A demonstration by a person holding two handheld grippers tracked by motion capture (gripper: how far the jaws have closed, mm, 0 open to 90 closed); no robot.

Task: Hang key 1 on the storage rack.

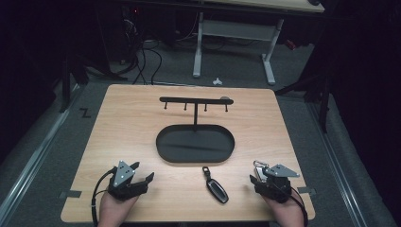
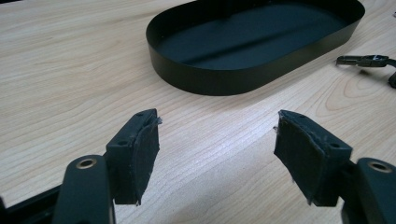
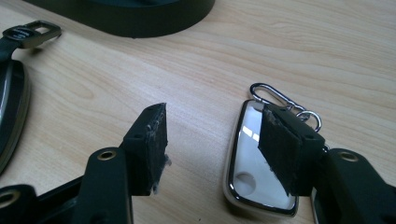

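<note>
A black key fob with a strap lies on the table near the front, between my two grippers; its edge shows at the left in the right gripper view. A silver-rimmed key fob with a carabiner clip lies under my right gripper, which is open, its right pad over the fob. The clip pokes out ahead of that gripper. My left gripper rests open on the table with nothing between its pads. A black oval tray carries a hook rack.
The tray's rim lies just ahead of my left gripper. The black fob's buckle shows to its right. The wooden table stands on grey carpet, with another table's white legs and cables beyond it.
</note>
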